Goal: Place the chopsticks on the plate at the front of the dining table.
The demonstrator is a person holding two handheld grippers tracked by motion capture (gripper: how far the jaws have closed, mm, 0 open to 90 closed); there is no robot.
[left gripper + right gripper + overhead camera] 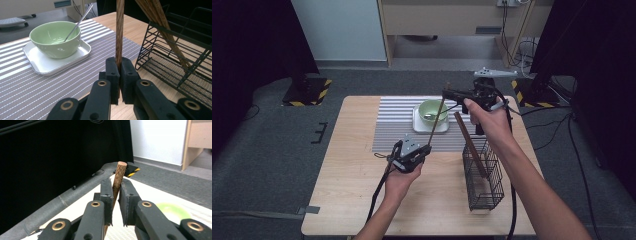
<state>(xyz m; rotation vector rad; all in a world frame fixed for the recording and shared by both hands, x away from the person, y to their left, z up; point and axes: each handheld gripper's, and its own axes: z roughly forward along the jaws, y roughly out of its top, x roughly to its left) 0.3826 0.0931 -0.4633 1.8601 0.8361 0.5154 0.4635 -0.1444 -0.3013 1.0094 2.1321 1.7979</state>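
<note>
Thin round wooden chopstick (436, 119), dark brown with streaky grain, flat-cut end; in the high view it slants in the air from the left tongs (424, 149) up to the right tongs (447, 93), above the striped mat and clear of the table. Left gripper view: stick (119, 32) runs straight up from between the jaws, which are clenched on its lower part, pads pressing both sides. Right gripper view: blunt round tip (120, 173) pokes up past the right tongs (115, 190); these are clamped on the upper end, stick leaning slightly between the pads. So one stick, grasped at both ends, one tongs each.

Second similar brown wooden stick (470, 145), wider looking, leans inside the black wire rack basket (483, 180), top end sticking up and out toward the left. Basket stands near the table's right edge, toward the near side; the left gripper view has several such sticks (160, 27) leaning in it.

Pale green ceramic bowl (432, 110) with a metal spoon (78, 23) resting in it sits on a white square tray (430, 125), on the grey-and-white striped placemat (394, 125) at the middle of the table's far edge. Light wooden table (347, 190). The held stick passes just in front of the bowl in the high view, not touching it.
</note>
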